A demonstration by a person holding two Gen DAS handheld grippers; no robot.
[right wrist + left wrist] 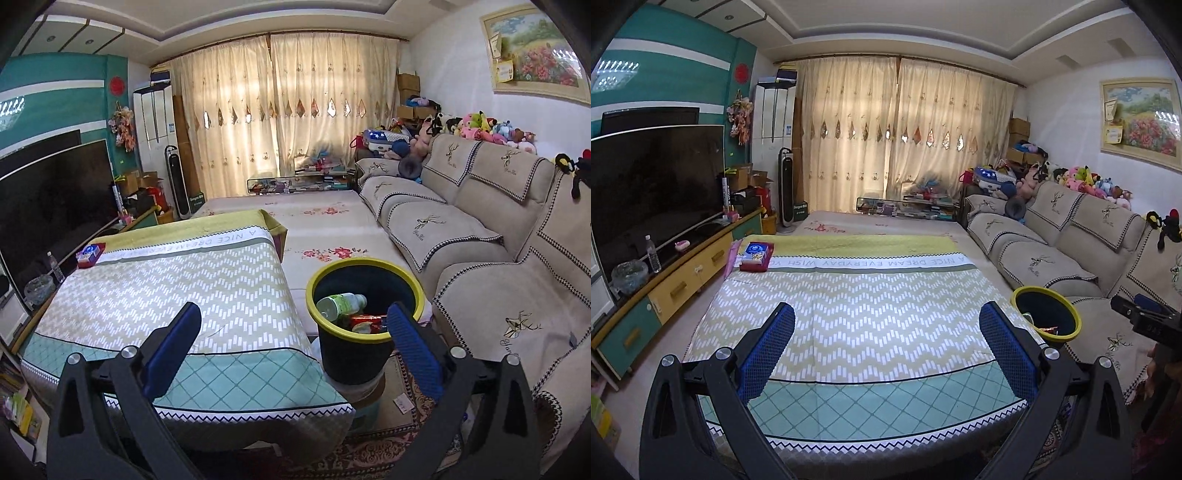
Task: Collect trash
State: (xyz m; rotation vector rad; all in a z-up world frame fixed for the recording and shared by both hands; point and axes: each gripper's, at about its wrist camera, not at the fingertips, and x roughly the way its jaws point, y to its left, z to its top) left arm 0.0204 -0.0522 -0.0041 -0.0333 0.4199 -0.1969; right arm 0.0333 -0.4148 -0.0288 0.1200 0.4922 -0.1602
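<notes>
Between the sofa point(480, 258) and the cloth-covered worktop point(166, 295) sits the trash bin point(351, 354), dark with a yellow rim, perched on some kind of low round stand over a patterned rug point(402, 439). Looking into it from the right wrist view, a clear plastic bottle point(341, 304) with a green label lies on its side on top, and next to it there's a red wrapper point(365, 323) plus some other bits I can't really make out.

Right tongs point(293, 319) are spread wide, nothing between the blue pads, just hanging above the worktop corner and the near side of the bin. The right pad overlaps the bin's rim in the picture, but I can't tell if it actually touches.

Left tongs point(886, 321) are released too, wide apart and empty, pointing out across the zigzag-pattern cloth. From that side the bin point(1049, 314) shows just off the worktop's right edge, with only a bit of red stuff visible inside.

Over on the far left corner of the worktop there's a tissue pack in a red tray point(756, 255). Along the left wall a big dark TV point(657, 192) stands on a low cabinet with a water bottle point(653, 254) on it. Plush toys point(1086, 181) are piled along the sofa back.
</notes>
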